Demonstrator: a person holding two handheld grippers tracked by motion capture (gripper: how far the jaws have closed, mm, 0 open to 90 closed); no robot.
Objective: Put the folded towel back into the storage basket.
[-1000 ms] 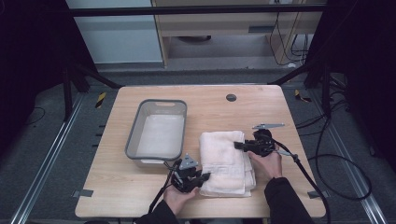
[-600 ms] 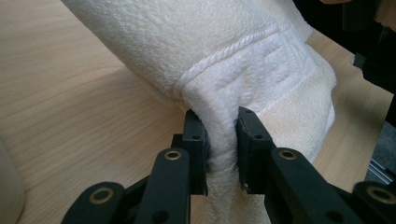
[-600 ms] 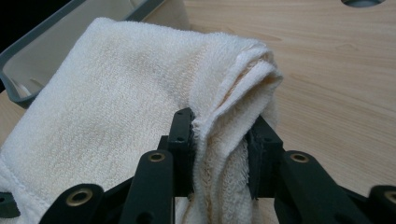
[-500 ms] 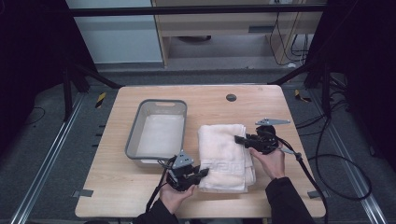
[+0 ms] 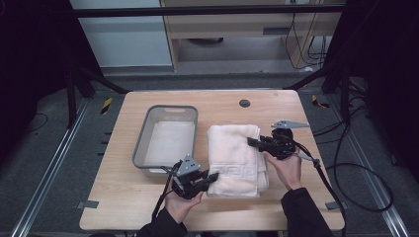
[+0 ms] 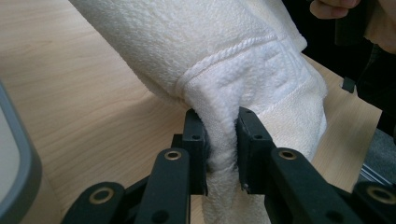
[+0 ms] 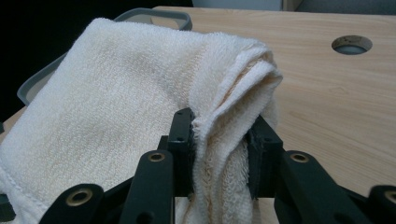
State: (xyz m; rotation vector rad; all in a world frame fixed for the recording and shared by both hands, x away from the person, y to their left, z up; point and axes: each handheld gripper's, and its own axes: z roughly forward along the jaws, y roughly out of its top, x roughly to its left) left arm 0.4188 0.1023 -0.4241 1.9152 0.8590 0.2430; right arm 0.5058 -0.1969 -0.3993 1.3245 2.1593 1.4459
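In the high view a folded white towel point(image 5: 236, 159) lies on the wooden surface point(image 5: 123, 207), just beside the right wall of a grey bin point(image 5: 167, 139); the left gripper point(image 5: 213, 176) meets the towel's near left corner, and the right gripper point(image 5: 251, 141) meets the towel's right edge toward its far end; a round hole point(image 5: 244, 103) sits in the surface beyond the towel.

In the left gripper view the jaws are closed narrow on a bunched corner of the towel point(image 6: 243, 70), cloth pinched between both pads; the surface point(image 6: 79, 93) lies to the towel's left.

In the right gripper view the jaws clamp the towel's point(image 7: 116, 107) layered edge, folds squeezed between them; the bin point(image 7: 154, 16) rim shows behind the towel, the hole point(image 7: 351, 44) to the towel's right.
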